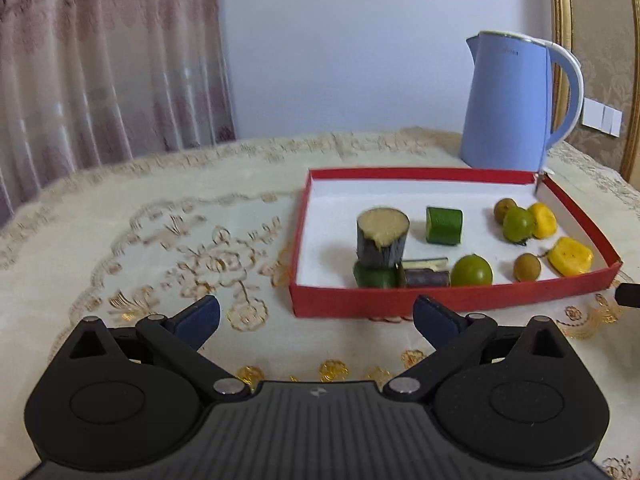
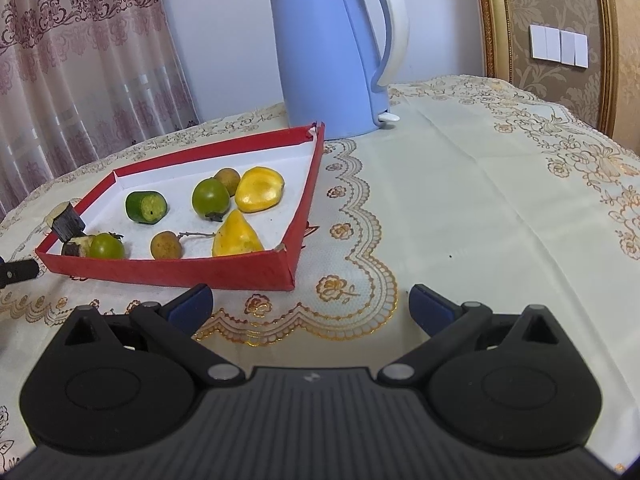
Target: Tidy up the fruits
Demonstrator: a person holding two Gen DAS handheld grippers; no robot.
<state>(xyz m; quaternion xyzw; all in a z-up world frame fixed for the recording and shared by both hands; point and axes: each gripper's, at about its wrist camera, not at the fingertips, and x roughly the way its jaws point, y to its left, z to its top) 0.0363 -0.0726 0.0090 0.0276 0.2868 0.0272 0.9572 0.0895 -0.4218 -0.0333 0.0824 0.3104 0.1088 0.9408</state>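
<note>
A red shallow box (image 1: 452, 301) (image 2: 168, 276) with a white floor holds all the fruit. In the left wrist view a dark sugarcane stub (image 1: 382, 237) stands on a green piece (image 1: 374, 276), beside a lying dark stub (image 1: 426, 274), a green cucumber chunk (image 1: 444, 226), green round fruits (image 1: 471, 271) (image 1: 518, 222), brown longans (image 1: 527, 267) and yellow pieces (image 1: 570, 256) (image 1: 543, 220). My left gripper (image 1: 316, 316) hangs open before the box's near wall, empty. My right gripper (image 2: 310, 308) is open over the cloth, right of the box's corner, empty.
A blue electric kettle (image 1: 508, 104) (image 2: 332, 48) stands just behind the box. A cream embroidered tablecloth (image 2: 500, 208) covers the table. Curtains (image 1: 108, 60) hang at back left; a gold-framed panel (image 2: 552, 32) rises at back right. The other gripper's tip (image 2: 18, 272) shows by the box's left corner.
</note>
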